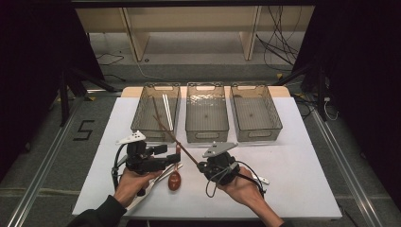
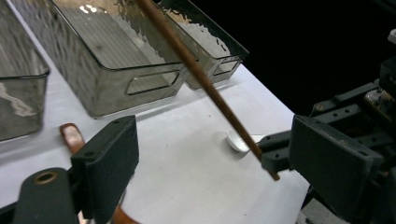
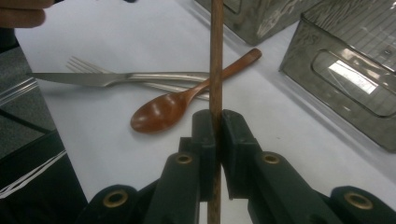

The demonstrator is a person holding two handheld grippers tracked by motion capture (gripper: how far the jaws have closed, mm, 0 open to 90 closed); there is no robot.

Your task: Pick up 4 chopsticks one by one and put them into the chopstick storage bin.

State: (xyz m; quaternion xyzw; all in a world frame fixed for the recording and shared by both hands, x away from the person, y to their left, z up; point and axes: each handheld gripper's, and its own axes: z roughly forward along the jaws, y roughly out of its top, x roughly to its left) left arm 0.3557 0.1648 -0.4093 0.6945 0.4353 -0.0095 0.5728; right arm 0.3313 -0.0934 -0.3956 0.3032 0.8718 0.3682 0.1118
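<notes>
My right gripper [image 3: 217, 116] is shut on a long brown chopstick [image 3: 215, 56] near its lower end. In the high view the chopstick [image 1: 170, 132] slants up and left from my right gripper [image 1: 202, 165] over the left clear bin [image 1: 142, 125]. My left gripper [image 1: 165, 156] stands open just left of the stick, with its jaws toward the right hand. In the left gripper view the chopstick [image 2: 201, 74] crosses between the wide-apart jaws of my left gripper [image 2: 219, 149] without touching them.
Three clear bins stand in a row at the back; the left one holds pale sticks [image 1: 166, 111]. A wooden spoon [image 3: 163, 109], a knife [image 3: 116, 78] and a fork [image 3: 84, 65] lie near the table's front. A white spoon [image 2: 238, 140] lies by the right hand.
</notes>
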